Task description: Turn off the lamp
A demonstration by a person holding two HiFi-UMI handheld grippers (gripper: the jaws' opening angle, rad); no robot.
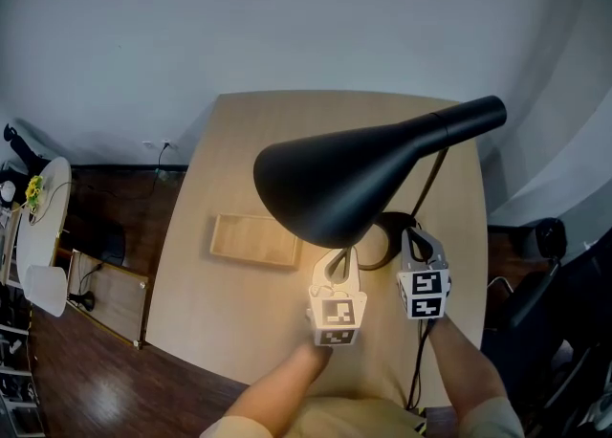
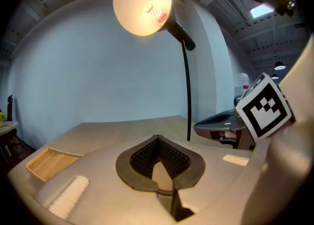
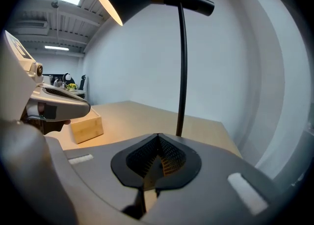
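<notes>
Black and matte, the desk lamp (image 1: 354, 187) stands lit on the right side of a pale wooden table (image 1: 249, 120), its thin stem rising from a dark round base (image 1: 390, 233) and its cone-shaped shade reaching out to the left, mouth down. Seen from the left gripper view, the inside of the shade (image 2: 142, 3) glows warm white around the bulb, and a yellowish pool of light falls on the tabletop beneath it. A shallow bamboo tray (image 1: 255, 239) lies just left of that pool, apart from the lamp. The left gripper (image 1: 337, 269) is held under the shade's edge, near the base, its jaws pressed together with nothing between them. The right gripper (image 1: 421, 240) is held beside it, just right of the base, its jaws likewise closed on nothing. Neither one touches the lamp as far as the views show. A grey wall (image 1: 287, 15) rises behind the table.
</notes>
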